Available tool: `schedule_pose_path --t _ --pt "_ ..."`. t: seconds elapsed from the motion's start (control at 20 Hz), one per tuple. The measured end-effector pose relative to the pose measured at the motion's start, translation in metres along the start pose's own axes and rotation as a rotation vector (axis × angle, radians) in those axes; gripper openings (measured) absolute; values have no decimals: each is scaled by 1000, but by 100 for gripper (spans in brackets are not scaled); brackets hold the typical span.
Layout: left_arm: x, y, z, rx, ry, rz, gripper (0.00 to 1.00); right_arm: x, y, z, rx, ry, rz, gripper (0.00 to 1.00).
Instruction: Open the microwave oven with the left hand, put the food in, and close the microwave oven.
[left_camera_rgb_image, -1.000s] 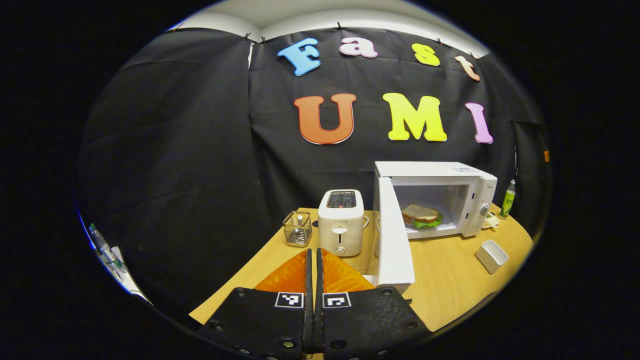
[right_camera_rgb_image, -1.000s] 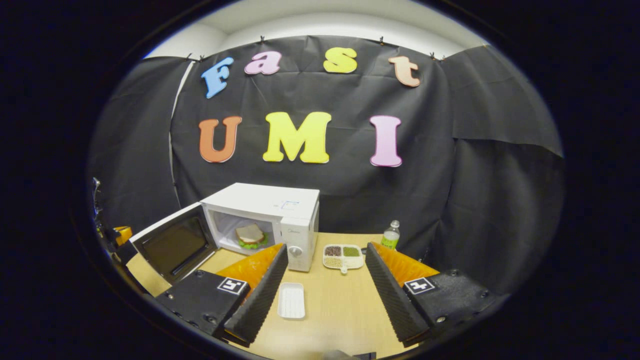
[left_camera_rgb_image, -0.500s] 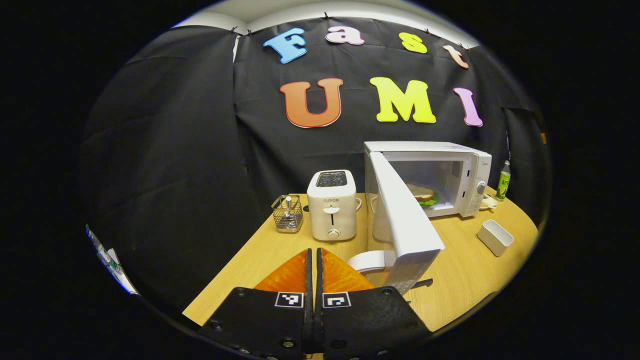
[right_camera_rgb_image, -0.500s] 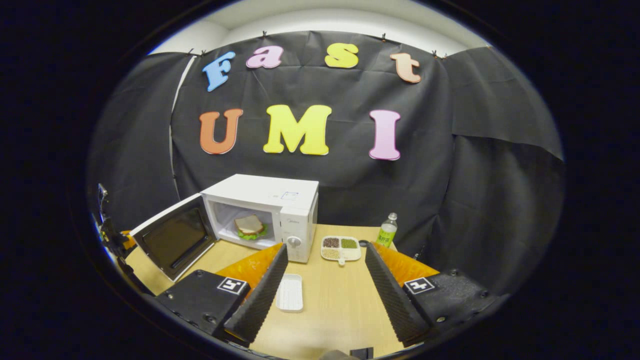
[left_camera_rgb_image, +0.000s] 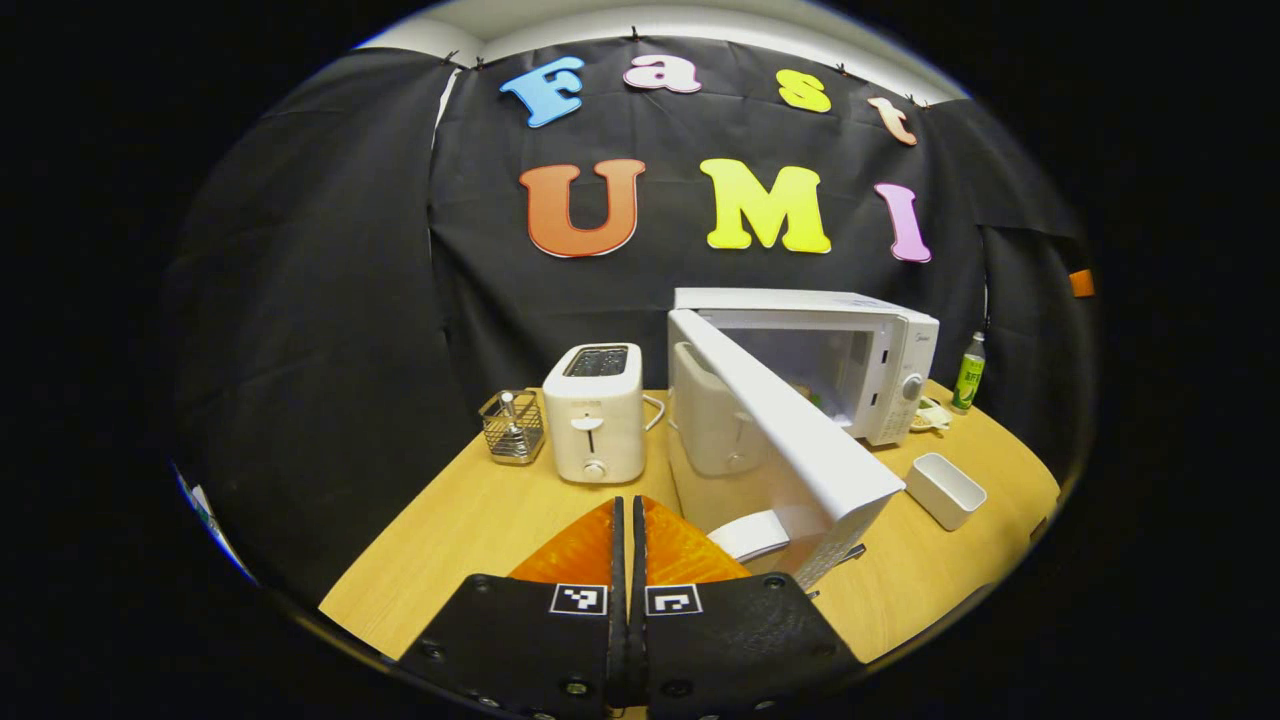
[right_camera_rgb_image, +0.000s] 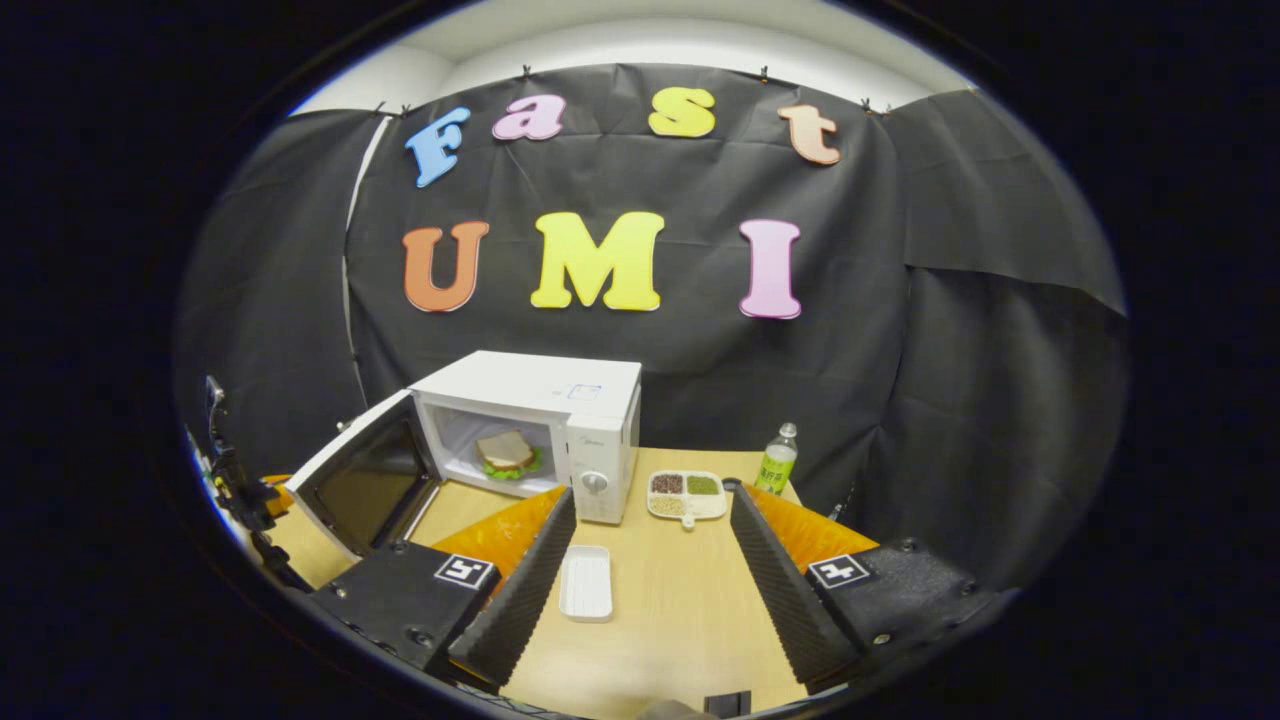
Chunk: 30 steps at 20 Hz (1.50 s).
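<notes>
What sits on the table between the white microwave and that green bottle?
In the right gripper view, a white divided tray of beans and grains lies between the white microwave oven and the green bottle.

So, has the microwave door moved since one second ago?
Yes. In the right gripper view the door has swung toward the microwave, partly closing, while the sandwich sits inside.

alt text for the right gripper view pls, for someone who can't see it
A white microwave stands on a wooden table with its door swung partly open and a sandwich inside. The right gripper hovers open in the foreground, with a small white tray, a divided snack dish and a green bottle beyond it.
</notes>
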<state>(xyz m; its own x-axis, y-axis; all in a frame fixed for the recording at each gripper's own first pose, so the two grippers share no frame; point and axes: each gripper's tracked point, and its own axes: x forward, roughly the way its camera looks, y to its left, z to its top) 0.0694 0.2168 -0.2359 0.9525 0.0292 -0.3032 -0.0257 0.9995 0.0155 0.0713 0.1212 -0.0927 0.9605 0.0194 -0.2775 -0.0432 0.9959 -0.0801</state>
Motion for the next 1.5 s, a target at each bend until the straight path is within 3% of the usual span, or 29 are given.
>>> schedule_pose_path --t 0.8,1.25,1.3,1.45,1.5 --pt "29 -143 17 100 -12 -237 0 -5 -53 -9 51 32 -71 99" --pt "61 -196 31 120 -13 -280 0 -4 -95 -13 65 53 -108 99" --pt "65 -200 32 120 -13 -282 0 -3 -100 -13 63 55 -112 92" --pt "78 -212 38 122 -16 -280 0 -1 -110 -17 60 63 -117 92" --pt "81 -216 40 122 -18 -282 0 -1 -113 -16 61 61 -120 99"
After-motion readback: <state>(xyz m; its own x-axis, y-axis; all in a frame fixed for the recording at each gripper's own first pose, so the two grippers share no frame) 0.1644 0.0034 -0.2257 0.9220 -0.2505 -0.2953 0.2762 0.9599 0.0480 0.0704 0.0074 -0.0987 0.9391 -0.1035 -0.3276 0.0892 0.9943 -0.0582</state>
